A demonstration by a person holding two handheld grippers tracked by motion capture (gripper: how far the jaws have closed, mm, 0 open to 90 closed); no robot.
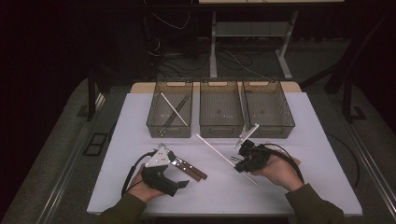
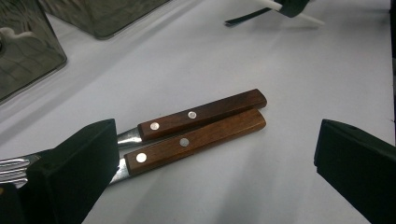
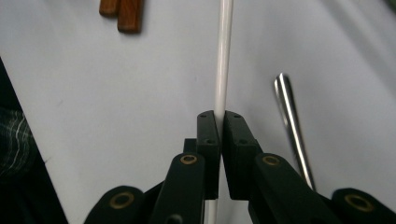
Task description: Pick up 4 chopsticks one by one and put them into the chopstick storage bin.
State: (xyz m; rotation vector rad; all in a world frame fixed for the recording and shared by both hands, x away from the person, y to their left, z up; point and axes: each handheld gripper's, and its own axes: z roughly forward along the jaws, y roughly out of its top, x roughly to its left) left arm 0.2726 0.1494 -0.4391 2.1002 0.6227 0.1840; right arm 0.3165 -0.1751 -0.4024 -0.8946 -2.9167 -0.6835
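1. white chopstick (image 3: 223,56) held in the right gripper (image 3: 219,122); gripper black with brass-coloured pins
2. left gripper (image 2: 215,163) black jaws; grey plate on top in the high view
3. two wooden handles (image 2: 196,128) reddish-brown with silver rivets; silver metal at the necks
4. table (image 1: 140,140) plain white
5. three bins (image 1: 220,109) smoky translucent brown, fine grid pattern on the floors; white chopstick and a dark one in the left bin
6. silver utensil handle (image 3: 292,126) shiny; sleeves olive green

- A lab-like recording room, dark all round.
- White table (image 1: 140,186) with three mesh bins (image 1: 221,109).
- Loose cables (image 1: 173,56) and desk legs (image 1: 213,46) behind.
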